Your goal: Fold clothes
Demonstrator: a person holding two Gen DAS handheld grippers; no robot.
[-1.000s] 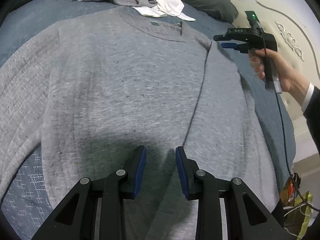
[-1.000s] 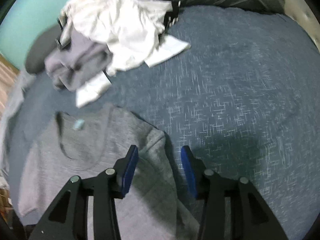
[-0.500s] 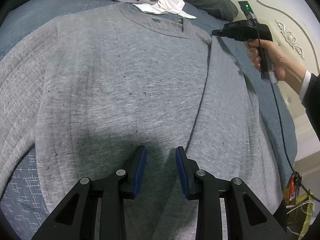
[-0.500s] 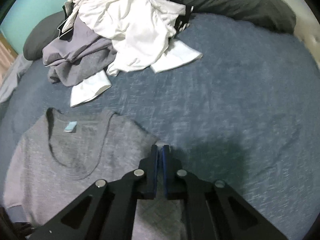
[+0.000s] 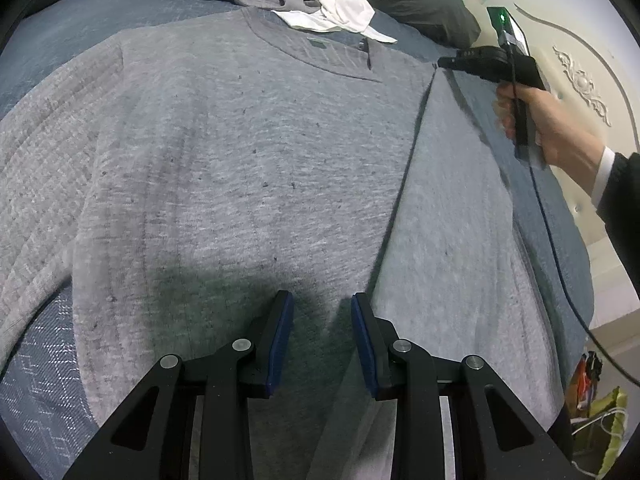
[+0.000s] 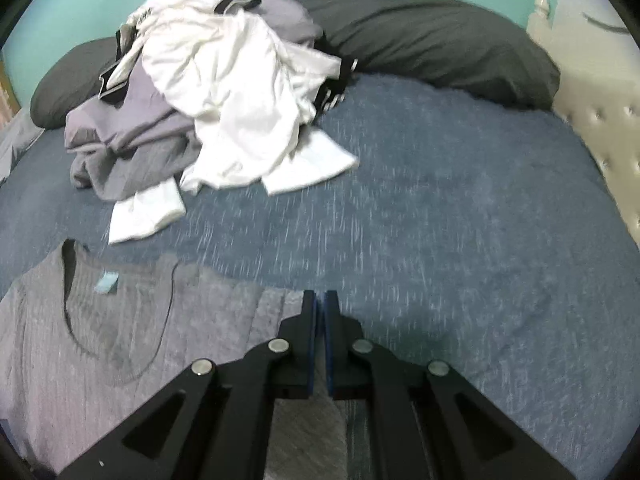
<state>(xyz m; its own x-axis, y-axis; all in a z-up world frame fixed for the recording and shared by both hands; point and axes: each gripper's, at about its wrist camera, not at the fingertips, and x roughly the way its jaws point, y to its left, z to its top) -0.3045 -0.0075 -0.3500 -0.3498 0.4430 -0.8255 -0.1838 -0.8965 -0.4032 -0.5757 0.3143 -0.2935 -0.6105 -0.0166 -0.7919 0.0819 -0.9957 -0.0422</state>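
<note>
Across the blue bedspread (image 6: pixel 460 208) I see one grey sweater (image 5: pixel 248 152) lying flat, neck toward the pillows, with a small label inside the collar (image 6: pixel 106 282). Its right side, as I look from the left wrist camera, is folded in over the body, leaving a long straight edge running from the shoulder down toward my left claw.

My left gripper (image 5: pixel 322 328) hangs low over the sweater's lower middle with its blue pads (image 5: pixel 280 340) partly apart; cloth lies under the gap, but nothing is pinched between them. My right gripper (image 6: pixel 320 312) sits at the sweater's shoulder corner with its pads pressed together. The grey edge runs right up to the tips, and in the left wrist view the nose of that claw (image 5: pixel 446 62) meets the top of the fold, so I read it as clamped on the sweater. A hand (image 5: pixel 548 128) with a white cuff and dark sleeve grips its handle, from which a black cable (image 5: pixel 556 264) trails.

Beyond the sweater I count one heap of unfolded clothes (image 6: pixel 208 108), white garments over grey ones. Behind it lie two dark pillows (image 6: pixel 432 40), one on each side. A cream headboard (image 6: pixel 600 132) bounds the bed at right.
</note>
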